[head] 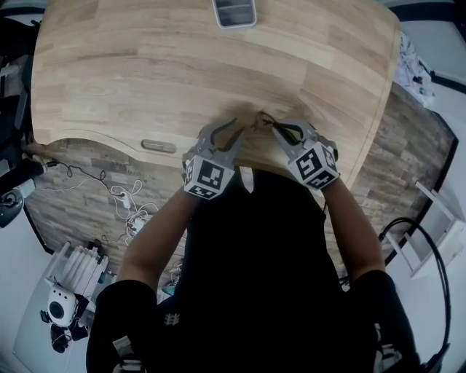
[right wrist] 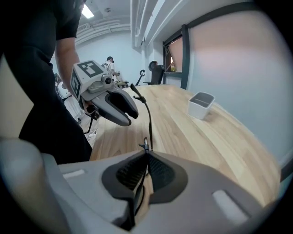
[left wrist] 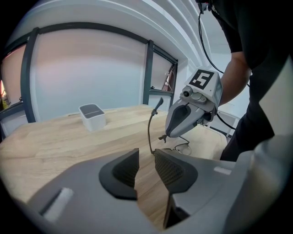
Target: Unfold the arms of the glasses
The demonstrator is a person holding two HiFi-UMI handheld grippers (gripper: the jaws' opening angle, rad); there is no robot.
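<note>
The thin dark wire-framed glasses (head: 261, 119) are held just above the wooden table (head: 145, 73) near its front edge, between my two grippers. My right gripper (right wrist: 146, 155) is shut on the frame, whose wire runs between the pads. One arm (right wrist: 149, 123) stands up from the jaws and curves at its tip. In the left gripper view that arm (left wrist: 150, 132) rises just past my left gripper (left wrist: 146, 153), which is open with nothing between its pads. The head view shows the left gripper (head: 239, 127) and the right gripper (head: 273, 125) tip to tip.
A small white box (head: 234, 12) with a dark inside stands at the table's far edge, also seen as the box (left wrist: 92, 116) in the left gripper view. Cables and a white rack (head: 76, 266) lie on the floor at lower left. My body is close against the table's front edge.
</note>
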